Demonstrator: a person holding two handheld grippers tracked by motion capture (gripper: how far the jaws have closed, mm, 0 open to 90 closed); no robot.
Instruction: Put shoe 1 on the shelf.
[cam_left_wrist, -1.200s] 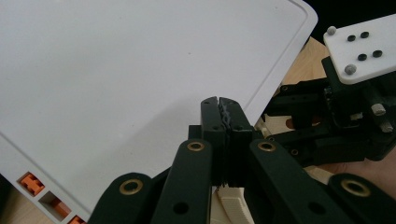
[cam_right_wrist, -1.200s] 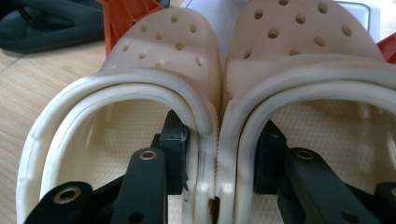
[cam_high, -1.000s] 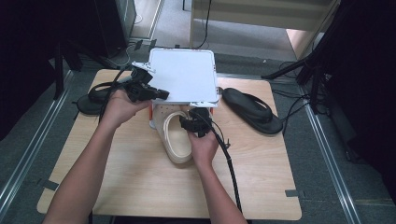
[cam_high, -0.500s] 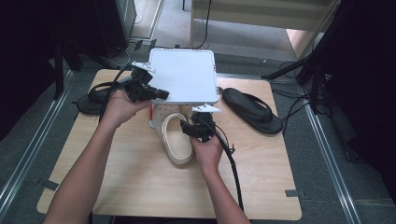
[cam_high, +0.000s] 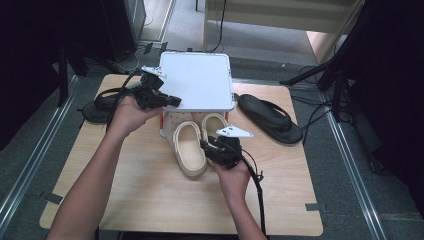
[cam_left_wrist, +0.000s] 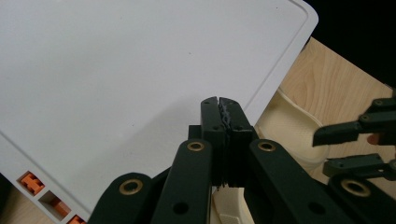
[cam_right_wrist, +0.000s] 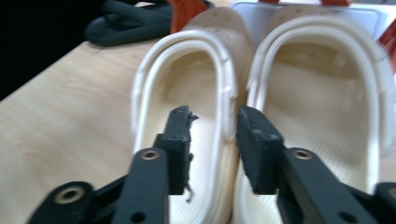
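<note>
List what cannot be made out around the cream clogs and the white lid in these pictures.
- Toes of the cream clogs: high view, hidden under the raised white lid.
- Box under the lid: high view, covered by the lid; left gripper view cuts it off at the bottom left corner.
- Left black sandal: high view, partly behind the left gripper and hand.
- Whether the right gripper touches the clog wall: right gripper view, blurred.
</note>
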